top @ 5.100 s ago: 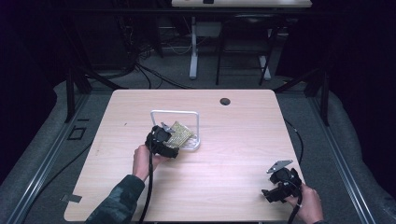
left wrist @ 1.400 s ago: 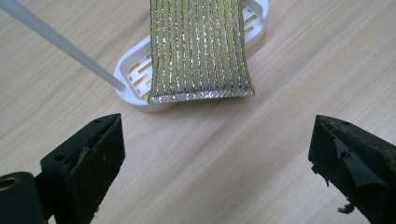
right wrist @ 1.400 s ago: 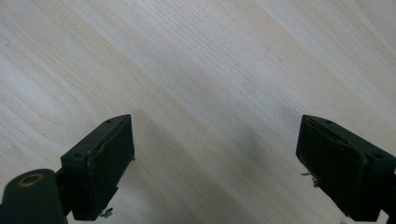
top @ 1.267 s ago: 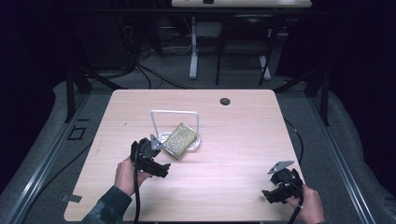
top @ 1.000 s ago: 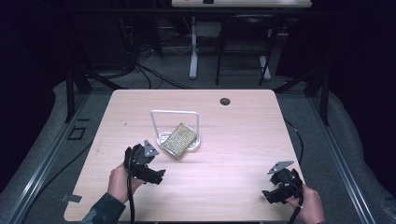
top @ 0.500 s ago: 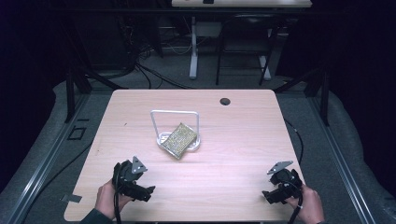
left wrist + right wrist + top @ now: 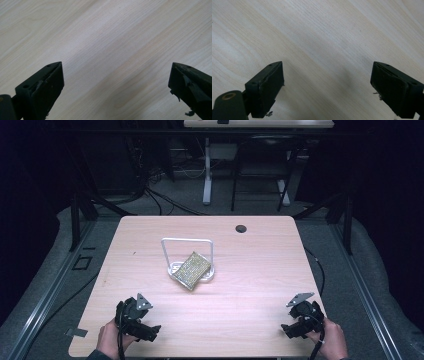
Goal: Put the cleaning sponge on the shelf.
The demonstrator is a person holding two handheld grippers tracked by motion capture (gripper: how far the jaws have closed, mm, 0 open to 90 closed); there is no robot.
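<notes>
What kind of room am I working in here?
Probably a lab or recording workspace: a bare wooden table on grey carpet, loose cables on the floor, and another desk's legs behind in the dark.

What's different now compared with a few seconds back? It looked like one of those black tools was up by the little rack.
The left gripper let go of the gold sponge at the wire rack and drew back toward the person, to the table's near left corner; its jaws now stand wide open over bare wood. The sponge leans in the rack as it did. The right gripper stayed at the near right corner, open.
</notes>
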